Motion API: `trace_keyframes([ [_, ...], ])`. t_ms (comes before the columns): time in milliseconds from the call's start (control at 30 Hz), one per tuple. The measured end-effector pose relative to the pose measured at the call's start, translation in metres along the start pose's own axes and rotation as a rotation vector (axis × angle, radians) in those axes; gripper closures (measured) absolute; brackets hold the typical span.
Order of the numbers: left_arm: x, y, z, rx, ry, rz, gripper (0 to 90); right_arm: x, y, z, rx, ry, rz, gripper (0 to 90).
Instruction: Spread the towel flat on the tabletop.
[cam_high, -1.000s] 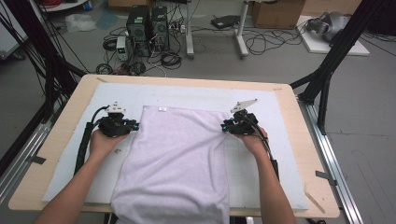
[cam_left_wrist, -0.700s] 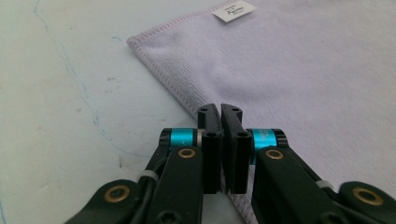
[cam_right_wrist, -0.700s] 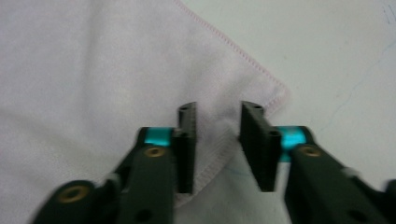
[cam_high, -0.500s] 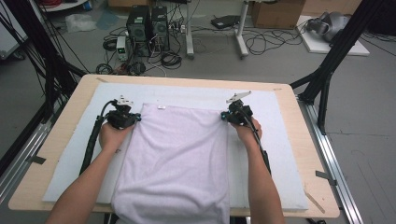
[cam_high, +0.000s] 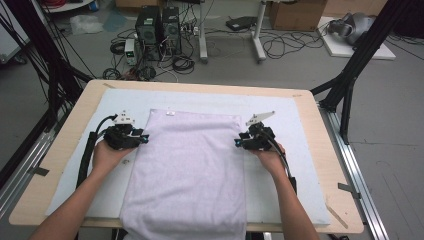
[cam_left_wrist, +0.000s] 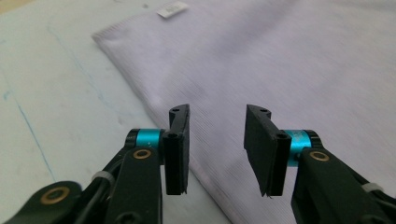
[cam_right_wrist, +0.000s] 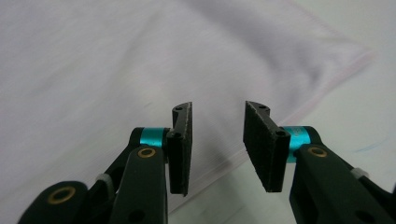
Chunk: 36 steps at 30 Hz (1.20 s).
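Two hand-held black grippers, one at each long side of a pale lilac folded cloth (cam_high: 187, 170) spread flat on a light blue-grey mat (cam_high: 300, 130) over a pale wooden table (cam_high: 332, 165). Cloth lying lengthwise down the middle of the mat, near end draped over the table's front edge, far end squared off and bearing a small white label (cam_high: 170, 113) close to its far left corner.

Left gripper (cam_high: 141, 138) just beside the cloth's left edge, jaws parted with a clear gap and nothing between them; in the left gripper view (cam_left_wrist: 217, 140) the edge of the fabric running diagonally under the open jaws, bare mat to the left, label (cam_left_wrist: 172, 9) at the far corner. Right gripper (cam_high: 239, 143) at the cloth's right edge, likewise released, jaws apart and empty; in the right gripper view (cam_right_wrist: 217, 142) the fabric's hem passing beneath the gap, a folded corner of cloth (cam_right_wrist: 345, 56) farther off on the mat. Cannot tell whether either set of jaw tips touches the fabric.

Thick black cable (cam_high: 90, 150) looping from the left gripper back along the forearm; a thinner one trailing from the right. Nothing else on the mat near either gripper.

Beyond the table: two black computer towers (cam_high: 159, 27) on the grey floor, tangled black cables (cam_high: 280, 45), white desk legs (cam_high: 257, 35), cardboard boxes (cam_high: 295, 12), black frame struts (cam_high: 357, 55) at both sides.
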<state>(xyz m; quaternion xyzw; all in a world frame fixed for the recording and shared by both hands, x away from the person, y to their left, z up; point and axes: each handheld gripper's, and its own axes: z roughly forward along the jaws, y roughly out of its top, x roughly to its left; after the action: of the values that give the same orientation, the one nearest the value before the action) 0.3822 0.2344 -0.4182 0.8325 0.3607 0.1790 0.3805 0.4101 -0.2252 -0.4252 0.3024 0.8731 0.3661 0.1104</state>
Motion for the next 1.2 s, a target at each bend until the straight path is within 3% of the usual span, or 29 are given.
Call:
trace_keyframes([
  [100,-0.014,-0.012,-0.013,-0.005,-0.039,0.030,59.6,0.020,-0.011,-0.009,-0.023,0.059,-0.018,59.5],
  [167,-0.026,-0.022,-0.021,-0.006,-0.076,0.052,58.6,0.034,-0.014,-0.013,0.043,0.116,-0.021,57.3],
  [233,-0.036,-0.028,-0.027,0.004,-0.101,0.065,56.3,0.051,-0.021,-0.020,-0.005,0.118,-0.081,58.5],
  [367,-0.055,-0.045,-0.044,0.007,-0.148,0.097,56.5,0.075,-0.034,-0.029,-0.001,0.146,-0.104,59.3],
  [433,-0.064,-0.054,-0.051,0.017,-0.182,0.112,60.6,0.085,-0.044,-0.034,-0.018,0.165,-0.114,63.2],
  [533,-0.076,-0.066,-0.055,0.071,-0.228,0.153,67.5,0.096,-0.056,-0.032,0.021,0.183,-0.135,67.9],
  [567,-0.078,-0.069,-0.054,0.079,-0.234,0.165,73.0,0.099,-0.058,-0.031,0.008,0.173,-0.142,71.5],
  [600,-0.078,-0.071,-0.055,0.056,-0.228,0.170,77.1,0.099,-0.059,-0.031,0.005,0.171,-0.143,76.9],
  [633,-0.077,-0.073,-0.055,0.050,-0.239,0.157,86.9,0.098,-0.059,-0.031,0.006,0.178,-0.141,84.4],
  [700,-0.075,-0.074,-0.056,0.041,-0.250,0.138,88.6,0.098,-0.059,-0.031,0.008,0.194,-0.154,88.0],
  [867,-0.079,-0.083,-0.068,0.043,-0.246,0.156,89.8,0.102,-0.066,-0.040,0.006,0.218,-0.151,88.4],
  [933,-0.079,-0.085,-0.071,0.034,-0.214,0.145,87.2,0.102,-0.068,-0.043,-0.017,0.220,-0.140,83.5],
  [967,-0.077,-0.084,-0.071,0.029,-0.214,0.141,79.8,0.100,-0.067,-0.044,-0.036,0.217,-0.124,75.4],
  [1033,-0.075,-0.082,-0.070,0.008,-0.206,0.123,73.1,0.098,-0.065,-0.046,-0.066,0.214,-0.098,68.3],
  [1200,-0.067,-0.066,-0.061,-0.046,-0.193,0.101,63.5,0.089,-0.061,-0.046,-0.114,0.186,-0.072,60.0],
])
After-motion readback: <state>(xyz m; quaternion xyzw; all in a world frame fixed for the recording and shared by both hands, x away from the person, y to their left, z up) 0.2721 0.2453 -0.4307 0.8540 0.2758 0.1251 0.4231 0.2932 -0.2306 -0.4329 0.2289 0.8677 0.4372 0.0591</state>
